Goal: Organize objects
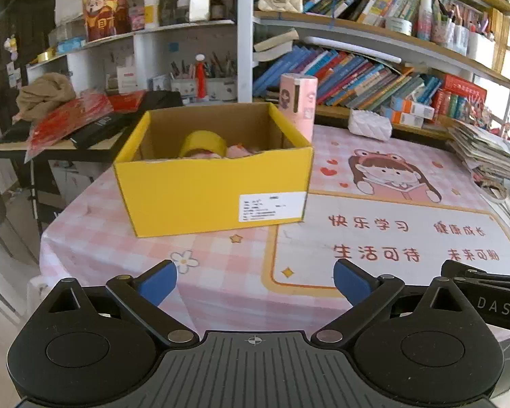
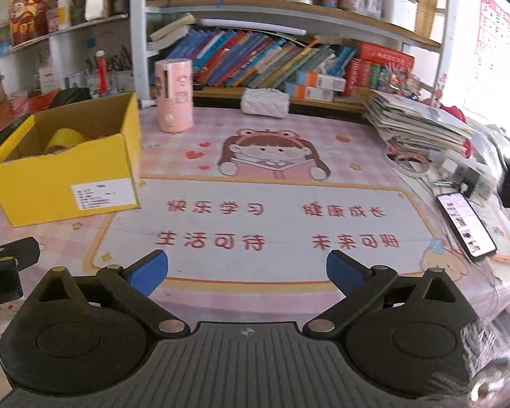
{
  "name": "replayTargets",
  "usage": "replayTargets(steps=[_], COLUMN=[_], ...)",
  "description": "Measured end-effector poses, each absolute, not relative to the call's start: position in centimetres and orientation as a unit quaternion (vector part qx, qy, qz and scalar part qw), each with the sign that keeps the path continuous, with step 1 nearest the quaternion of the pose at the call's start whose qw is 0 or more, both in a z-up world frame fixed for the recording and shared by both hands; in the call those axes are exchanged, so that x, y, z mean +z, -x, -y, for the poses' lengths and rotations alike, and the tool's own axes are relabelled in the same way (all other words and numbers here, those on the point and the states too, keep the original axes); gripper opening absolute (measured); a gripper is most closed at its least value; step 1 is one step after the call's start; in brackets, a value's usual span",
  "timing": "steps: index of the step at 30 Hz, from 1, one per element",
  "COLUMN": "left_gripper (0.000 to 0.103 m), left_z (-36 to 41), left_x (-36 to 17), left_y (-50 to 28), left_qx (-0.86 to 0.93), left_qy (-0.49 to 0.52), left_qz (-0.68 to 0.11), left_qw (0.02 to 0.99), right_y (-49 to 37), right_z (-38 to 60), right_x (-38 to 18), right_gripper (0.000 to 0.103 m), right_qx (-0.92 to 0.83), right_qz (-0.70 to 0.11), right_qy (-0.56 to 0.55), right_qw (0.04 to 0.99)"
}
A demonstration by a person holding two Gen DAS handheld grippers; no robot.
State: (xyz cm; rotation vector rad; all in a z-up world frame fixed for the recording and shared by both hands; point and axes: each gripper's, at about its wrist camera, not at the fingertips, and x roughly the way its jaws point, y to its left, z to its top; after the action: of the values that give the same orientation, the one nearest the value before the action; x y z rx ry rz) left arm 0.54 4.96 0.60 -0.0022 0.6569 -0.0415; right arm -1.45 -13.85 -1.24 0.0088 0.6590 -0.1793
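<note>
crowded bookshelves back a desk covered by a pink checked cartoon tablecloth (image 2: pixel 289 210), and we hold both tools low over its near edge. our left gripper (image 1: pixel 255 284) stands wide with nothing between its blue pads, and our right gripper (image 2: pixel 246 272) is just as wide and empty. the open yellow cardboard box (image 1: pixel 214 197) sits ahead of the left gripper, a little left of its centre line; from the right gripper it lies well off to the left. inside it we see a yellow tape roll (image 1: pixel 203 142) and something pink we cannot make out. the tall pink cylindrical container (image 2: pixel 172 97) stands upright just behind the box's right rear corner, its long axis vertical. it lies ahead and left of the right gripper with bare cloth between, while the box partly blocks it from the left. we judge it the likeliest next item, and the right hand has the clearer line, coming in level across its width.
</note>
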Motion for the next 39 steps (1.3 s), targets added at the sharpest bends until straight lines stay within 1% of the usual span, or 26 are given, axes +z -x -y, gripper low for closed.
replayTargets(steps=[39], left_gripper=[0.101], left_z=[-1.2], left_x=[-0.4], left_y=[-0.8], left_qx=[-0.035], left_qy=[-0.038], left_qz=[-0.355], left_qw=[0.934], right_y=[2.1], right_z=[16.0], right_x=[-2.0], right_gripper=[0.103], right_qx=[-0.109], right_qz=[-0.348], right_qy=[-0.009], right_qw=[0.931])
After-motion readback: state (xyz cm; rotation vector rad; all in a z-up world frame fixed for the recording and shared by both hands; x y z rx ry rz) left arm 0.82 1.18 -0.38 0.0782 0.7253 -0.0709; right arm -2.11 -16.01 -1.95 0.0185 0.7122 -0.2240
